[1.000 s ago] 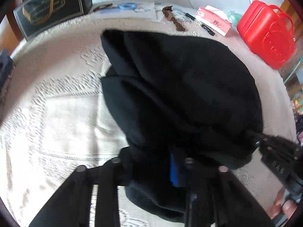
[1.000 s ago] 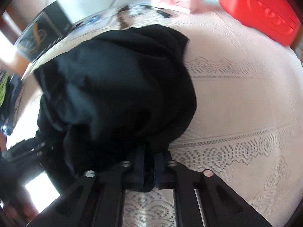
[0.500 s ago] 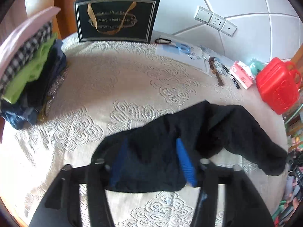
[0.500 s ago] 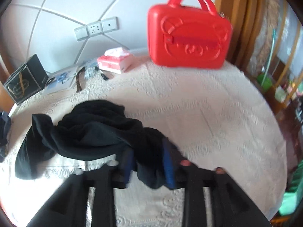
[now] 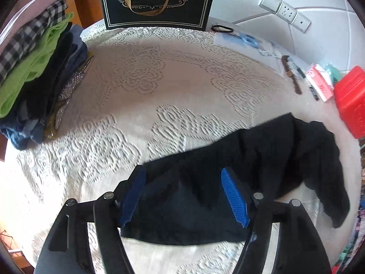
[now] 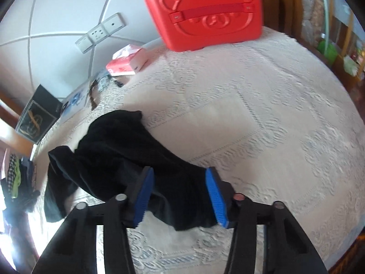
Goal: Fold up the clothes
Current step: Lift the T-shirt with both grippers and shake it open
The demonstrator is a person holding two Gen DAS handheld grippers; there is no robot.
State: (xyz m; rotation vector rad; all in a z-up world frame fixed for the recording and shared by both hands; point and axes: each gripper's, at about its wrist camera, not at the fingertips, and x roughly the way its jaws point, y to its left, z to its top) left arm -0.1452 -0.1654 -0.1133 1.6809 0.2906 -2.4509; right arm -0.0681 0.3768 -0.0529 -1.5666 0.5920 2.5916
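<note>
Fingers (image 5: 134, 194) of both grippers spread wide, gripping nothing; black garment (image 5: 262, 159) between them lies crumpled, folding barely begun.

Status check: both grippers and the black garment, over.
Left gripper open, right gripper open, neither clamping. Crumpled black fabric garment lies loose on the cream lace tablecloth, unfolded. Nothing blocking it.

Left hand-held gripper (image 5: 183, 194): jaws spread wide, blue pads (image 5: 235, 197) well apart, angled down and forward, nothing pinched between them. Right hand-held gripper (image 6: 180, 196): jaws likewise wide apart, blue pads (image 6: 215, 197) parted, tilted downward. Whether either pad touches anything below cannot be told.
</note>
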